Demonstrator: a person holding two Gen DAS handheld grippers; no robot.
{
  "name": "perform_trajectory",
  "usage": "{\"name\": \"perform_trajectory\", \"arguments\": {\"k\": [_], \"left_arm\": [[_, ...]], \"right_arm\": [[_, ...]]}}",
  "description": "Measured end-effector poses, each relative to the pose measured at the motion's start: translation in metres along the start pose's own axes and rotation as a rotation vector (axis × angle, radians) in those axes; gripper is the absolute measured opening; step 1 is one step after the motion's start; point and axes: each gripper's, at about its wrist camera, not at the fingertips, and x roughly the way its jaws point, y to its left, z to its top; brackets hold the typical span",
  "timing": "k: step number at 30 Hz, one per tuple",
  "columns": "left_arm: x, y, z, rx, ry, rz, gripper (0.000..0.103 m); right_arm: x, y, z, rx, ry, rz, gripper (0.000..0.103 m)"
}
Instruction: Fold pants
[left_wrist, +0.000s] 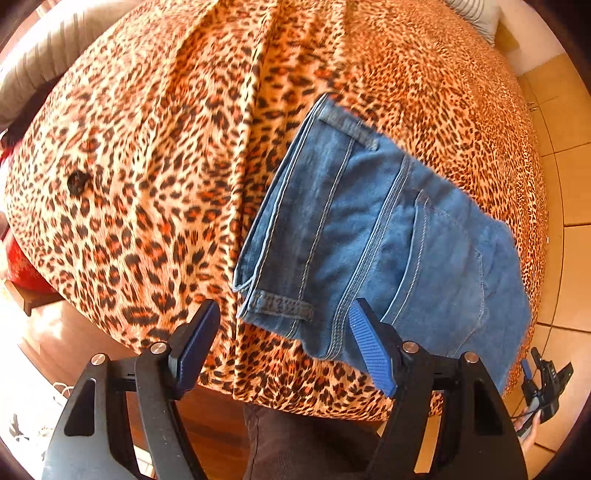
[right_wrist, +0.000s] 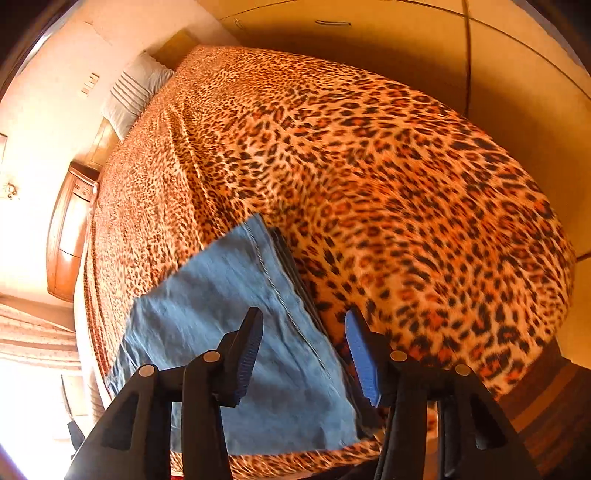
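Observation:
Folded blue jeans (left_wrist: 373, 240) lie on the leopard-print bedspread (left_wrist: 147, 147) near its front edge, waistband and back pocket up. My left gripper (left_wrist: 284, 325) is open and empty, hovering above the waistband corner. In the right wrist view the jeans (right_wrist: 236, 321) show as a flat folded stack with layered edges on the right side. My right gripper (right_wrist: 304, 339) is open and empty, held above the stack's right edge. The right gripper also shows in the left wrist view (left_wrist: 543, 387), low at the right beside the bed.
The bedspread (right_wrist: 369, 166) covers a large bed. A striped pillow (right_wrist: 133, 92) lies at the far end. A wooden nightstand (right_wrist: 70, 229) stands at the left. Wardrobe doors (right_wrist: 517, 74) are at the right. Tiled floor (left_wrist: 569, 184) runs beside the bed.

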Motion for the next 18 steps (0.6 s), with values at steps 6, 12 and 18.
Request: {"name": "perform_trajectory", "arguments": {"k": [6,12,18], "left_arm": [[0.009,-0.002,0.073,-0.071,-0.026,0.006,0.072],[0.048,-0.008,0.111,-0.146,0.058,-0.023,0.072],[0.074,-0.041,0.114,0.026,0.039,0.246,0.065]], "right_arm": [[0.052,0.022,0.038,0.001,0.045,-0.034,0.049],[0.077,0.046,0.051,-0.109,0.052,-0.082,0.042],[0.089,0.043,0.061,-0.114,0.071,-0.134,0.014]]}}
